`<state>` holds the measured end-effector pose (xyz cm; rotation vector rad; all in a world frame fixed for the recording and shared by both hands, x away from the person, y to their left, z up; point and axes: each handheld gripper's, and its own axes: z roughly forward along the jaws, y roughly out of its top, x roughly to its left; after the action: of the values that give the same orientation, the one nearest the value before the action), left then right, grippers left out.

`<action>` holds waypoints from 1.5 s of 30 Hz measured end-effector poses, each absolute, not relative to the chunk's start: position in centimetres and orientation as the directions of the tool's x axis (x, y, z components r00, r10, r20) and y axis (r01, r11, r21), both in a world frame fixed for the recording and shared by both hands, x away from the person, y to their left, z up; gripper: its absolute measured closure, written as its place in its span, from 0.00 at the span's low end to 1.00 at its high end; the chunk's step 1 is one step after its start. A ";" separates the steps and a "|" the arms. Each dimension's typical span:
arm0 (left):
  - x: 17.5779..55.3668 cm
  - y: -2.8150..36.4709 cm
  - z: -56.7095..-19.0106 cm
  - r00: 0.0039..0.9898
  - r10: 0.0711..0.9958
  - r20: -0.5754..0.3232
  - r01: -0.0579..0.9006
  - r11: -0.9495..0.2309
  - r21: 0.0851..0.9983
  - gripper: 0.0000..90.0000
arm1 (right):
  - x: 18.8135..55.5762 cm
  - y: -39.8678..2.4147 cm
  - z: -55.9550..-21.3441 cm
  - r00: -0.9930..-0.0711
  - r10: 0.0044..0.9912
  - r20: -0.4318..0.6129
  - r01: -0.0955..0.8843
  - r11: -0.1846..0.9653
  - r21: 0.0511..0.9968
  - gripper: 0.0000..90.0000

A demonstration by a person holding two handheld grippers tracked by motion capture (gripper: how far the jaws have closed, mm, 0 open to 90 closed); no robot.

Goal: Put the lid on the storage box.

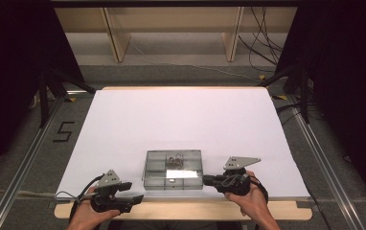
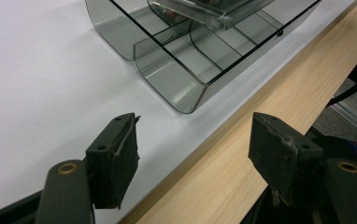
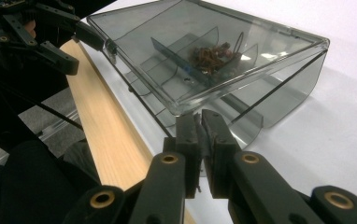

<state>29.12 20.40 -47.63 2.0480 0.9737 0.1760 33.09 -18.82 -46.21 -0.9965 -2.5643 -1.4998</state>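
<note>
The work in hand looks like opening or closing a clear compartment box (image 1: 173, 170) that sits near the front edge of the worktop (image 1: 181, 120), between the two hands; which of the two I cannot tell.

On the left, the left hand-held gripper (image 1: 123, 194) rests at the worktop's front edge, apart from the box. Its jaws stand wide with nothing between them; in the left gripper view (image 2: 190, 156) the box's near corner (image 2: 186, 88) lies ahead of the pads (image 2: 118, 158), untouched.

In the middle, the box holds a small brown tangle (image 3: 209, 53) in a rear compartment, and its lid (image 3: 200, 51) appears tilted up.

On the right, the right hand-held gripper (image 1: 205, 180) has its jaws nearly together, right at the box's side (image 3: 199, 122). The tips seem to meet the lid's edge, though whether they pinch it is unclear.

Next, I judge, the right hand must swing the lid gently while the left steadies the base.
</note>
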 end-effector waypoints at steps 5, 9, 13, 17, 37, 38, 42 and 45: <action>29.1 20.4 -47.7 0.688 0.694 -0.211 0.575 -0.344 0.742 0.35 | 33.0 -18.8 -46.4 -0.797 0.520 0.308 0.527 0.350 0.774 0.96; 29.1 20.3 -47.7 0.684 0.695 -0.220 0.578 -0.333 0.745 0.35 | 33.0 -18.9 -46.5 -0.808 0.513 0.290 0.511 0.364 0.779 0.96; 29.2 20.5 -47.7 0.696 0.689 -0.204 0.572 -0.358 0.738 0.35 | 32.7 -18.9 -46.6 -0.791 0.525 0.314 0.539 0.359 0.762 0.95; 29.2 20.3 -47.7 0.686 0.694 -0.221 0.577 -0.334 0.745 0.35 | 32.7 -18.8 -46.7 -0.795 0.530 0.296 0.529 0.366 0.766 0.95; 29.2 20.3 -47.8 0.683 0.695 -0.223 0.578 -0.329 0.746 0.35 | 32.5 -18.9 -47.2 -0.797 0.527 0.296 0.541 0.405 0.737 0.94; 29.2 20.3 -47.8 0.683 0.695 -0.223 0.578 -0.329 0.747 0.35 | 32.5 -19.0 -47.3 -0.794 0.528 0.300 0.545 0.404 0.735 0.94; 29.1 20.2 -47.8 0.683 0.696 -0.220 0.578 -0.331 0.746 0.35 | 32.6 -18.9 -47.4 -0.793 0.530 0.301 0.549 0.406 0.731 0.93; 29.2 20.3 -47.8 0.684 0.698 -0.212 0.579 -0.343 0.740 0.35 | 32.2 -18.8 -47.3 -0.778 0.540 0.322 0.574 0.403 0.713 0.92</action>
<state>29.18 20.25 -47.78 2.0466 0.9803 0.1779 32.24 -18.80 -47.27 -1.0319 -2.5974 -1.3456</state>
